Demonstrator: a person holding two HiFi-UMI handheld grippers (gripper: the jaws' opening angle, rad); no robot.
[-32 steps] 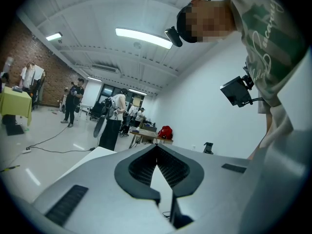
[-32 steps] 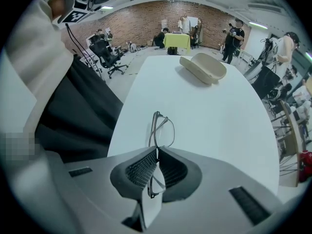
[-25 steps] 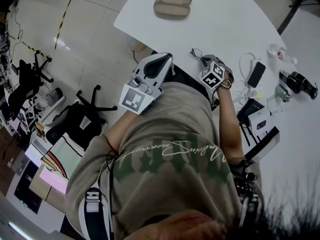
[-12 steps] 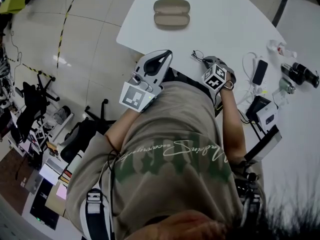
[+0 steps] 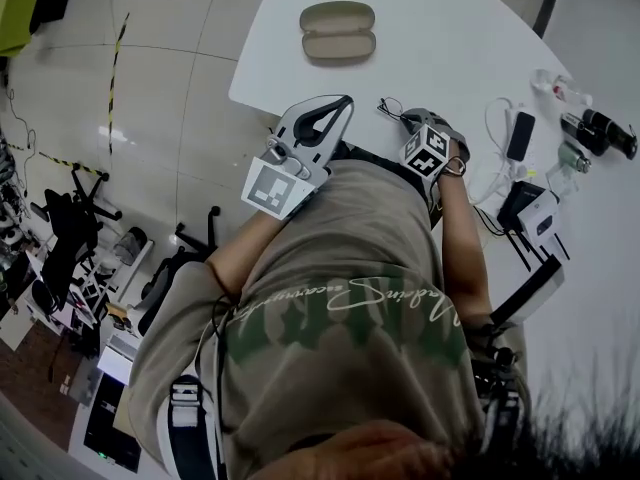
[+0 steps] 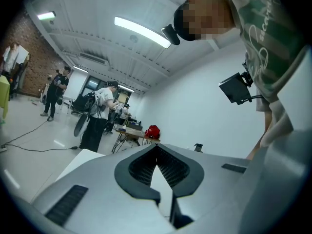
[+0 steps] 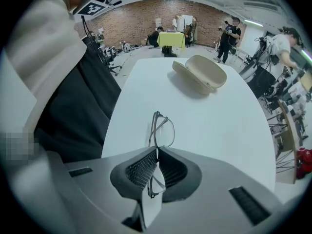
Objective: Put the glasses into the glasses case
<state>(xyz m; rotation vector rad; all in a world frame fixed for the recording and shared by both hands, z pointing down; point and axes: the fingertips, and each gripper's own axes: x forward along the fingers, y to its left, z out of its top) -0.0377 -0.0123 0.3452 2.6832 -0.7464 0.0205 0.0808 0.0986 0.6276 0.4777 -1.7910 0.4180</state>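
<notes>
An open beige glasses case [image 5: 338, 31] lies on the white table [image 5: 450, 48], at the far side; it is also in the right gripper view [image 7: 200, 73]. My right gripper [image 5: 406, 119] is near the table's front edge, shut on thin-framed glasses [image 5: 387, 108]. In the right gripper view the jaws [image 7: 156, 151] pinch the frame, and the glasses [image 7: 162, 128] stick out forward, upright on edge, well short of the case. My left gripper [image 5: 345, 99] is held by the table's front edge, its jaws shut [image 6: 157, 152] on nothing.
A phone [image 5: 520, 136], cables, black boxes [image 5: 520, 206] and small bottles [image 5: 590, 128] crowd the table's right side. Office chairs [image 5: 70, 238] stand on the floor to the left. In the left gripper view, people [image 6: 100, 116] stand in the room beyond.
The head view has shifted a little. The left gripper has crept slightly toward the table's edge. The right gripper stays shut on the glasses in nearly the same place.
</notes>
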